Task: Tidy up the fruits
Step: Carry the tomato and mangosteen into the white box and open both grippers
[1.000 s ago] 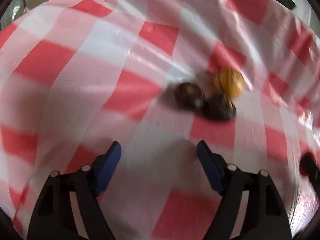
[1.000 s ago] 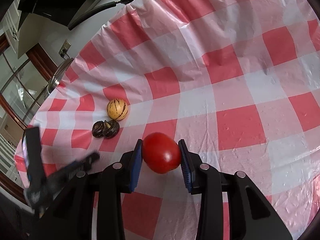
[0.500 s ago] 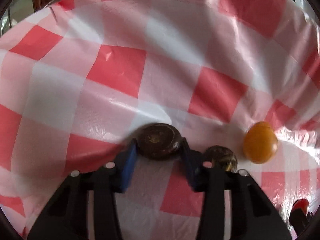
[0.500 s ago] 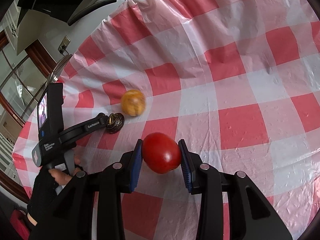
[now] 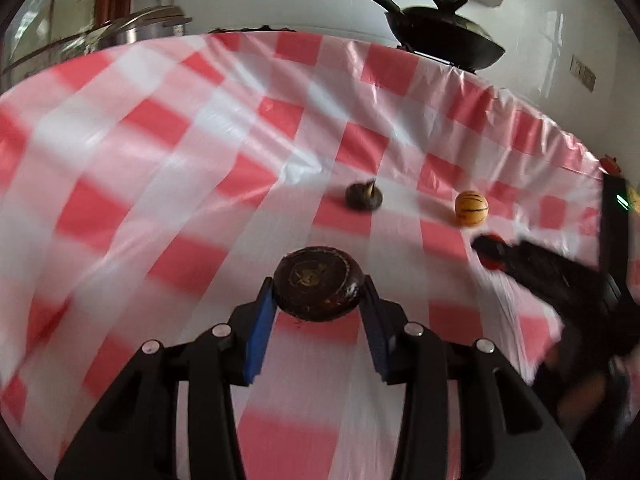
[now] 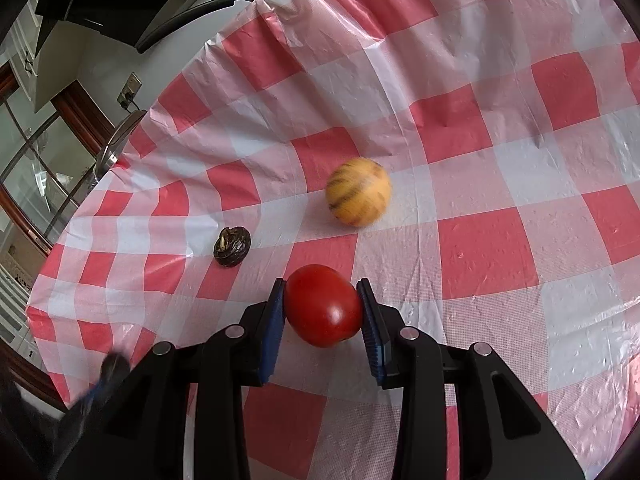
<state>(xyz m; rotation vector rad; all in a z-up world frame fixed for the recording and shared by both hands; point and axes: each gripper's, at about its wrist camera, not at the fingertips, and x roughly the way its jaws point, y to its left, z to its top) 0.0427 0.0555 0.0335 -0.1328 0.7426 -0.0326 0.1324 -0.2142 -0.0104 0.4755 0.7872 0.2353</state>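
My left gripper (image 5: 319,300) is shut on a dark brown round fruit (image 5: 318,283), lifted off the red-and-white checked cloth (image 5: 160,184). A second dark brown fruit (image 5: 363,196) (image 6: 232,246) with a stem lies on the cloth beyond it. A yellow striped fruit (image 5: 472,208) (image 6: 358,192) sits to its right, blurred in the right wrist view. My right gripper (image 6: 323,308) is shut on a red tomato (image 6: 322,305) just above the cloth. It also shows at the right edge of the left wrist view, with a bit of the tomato (image 5: 494,264) visible.
A black pan (image 5: 444,36) and a steel pot lid (image 5: 140,28) stand behind the table's far edge. The cloth's edge runs along the left in the right wrist view, with a window frame (image 6: 24,184) beyond. The left gripper's tip (image 6: 112,368) blurs at the lower left.
My left gripper closed on one dark fruit, lifted it and drew back from the other two. The yellow fruit rolled right, away from the remaining dark fruit. The right gripper kept still.
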